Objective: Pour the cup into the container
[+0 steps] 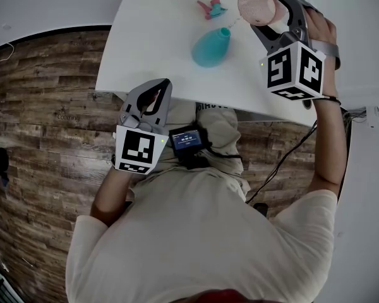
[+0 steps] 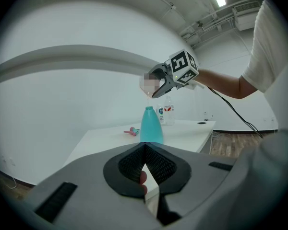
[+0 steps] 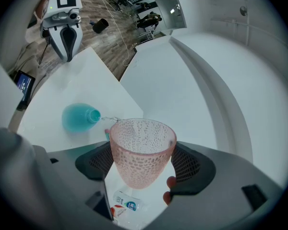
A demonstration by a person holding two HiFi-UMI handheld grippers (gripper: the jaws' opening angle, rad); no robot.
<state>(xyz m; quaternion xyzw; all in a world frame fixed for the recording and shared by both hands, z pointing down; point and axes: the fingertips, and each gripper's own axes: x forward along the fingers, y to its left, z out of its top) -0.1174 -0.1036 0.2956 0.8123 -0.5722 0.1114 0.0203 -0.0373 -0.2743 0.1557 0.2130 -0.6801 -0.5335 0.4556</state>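
A pink dimpled cup (image 1: 258, 5) (image 3: 141, 153) is held tilted above the table, with my right gripper (image 1: 267, 11) (image 3: 142, 152) shut on it. A thin stream of water (image 3: 108, 119) runs from the cup's rim to the mouth of the teal bottle-shaped container (image 1: 210, 47) (image 3: 78, 118) (image 2: 149, 125), which stands upright on the white table (image 1: 158, 36). My left gripper (image 1: 163, 84) (image 2: 144, 149) hangs shut and empty in front of the table's near edge, away from the container. In the left gripper view the right gripper (image 2: 169, 78) shows above the container.
A small pink and teal object (image 1: 211, 8) (image 2: 133, 131) lies on the table beyond the container. Clear plastic bottles (image 3: 123, 205) (image 2: 166, 113) stand further along the table. Wood flooring (image 1: 44, 106) lies to the left, and a cable (image 1: 290, 156) runs below the right arm.
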